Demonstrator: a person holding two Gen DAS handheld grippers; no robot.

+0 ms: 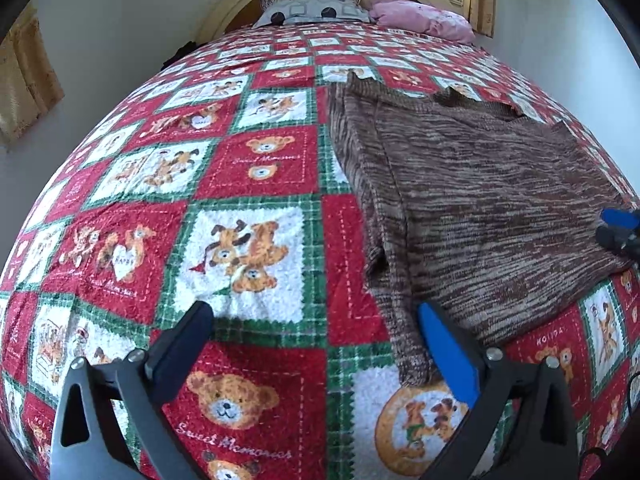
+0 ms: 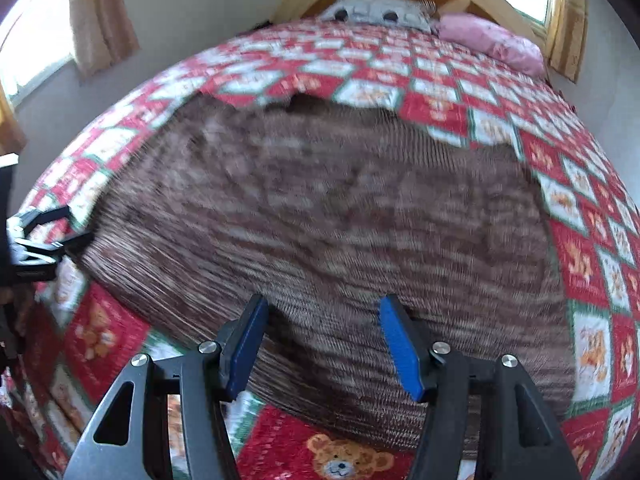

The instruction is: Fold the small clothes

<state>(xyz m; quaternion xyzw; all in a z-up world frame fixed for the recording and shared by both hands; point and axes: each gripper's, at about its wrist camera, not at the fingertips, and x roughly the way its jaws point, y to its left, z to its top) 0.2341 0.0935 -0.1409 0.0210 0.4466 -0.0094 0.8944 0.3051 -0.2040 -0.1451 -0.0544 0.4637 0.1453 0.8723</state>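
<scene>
Brown knitted sweater [image 1: 472,200] was spread flat on the teddy-bear quilt [image 1: 248,168], toward two o'clock of the left gripper [image 1: 316,340]; its jaws were held wide, nothing pinched; the right gripper [image 2: 324,344] was hung half-spread above the knit, gripping nothing.

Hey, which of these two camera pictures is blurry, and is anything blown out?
Right wrist view: motion blur smears the brown sweater and quilt; the window is blown out. Left wrist view: sharp, only fisheye bulge.
</scene>
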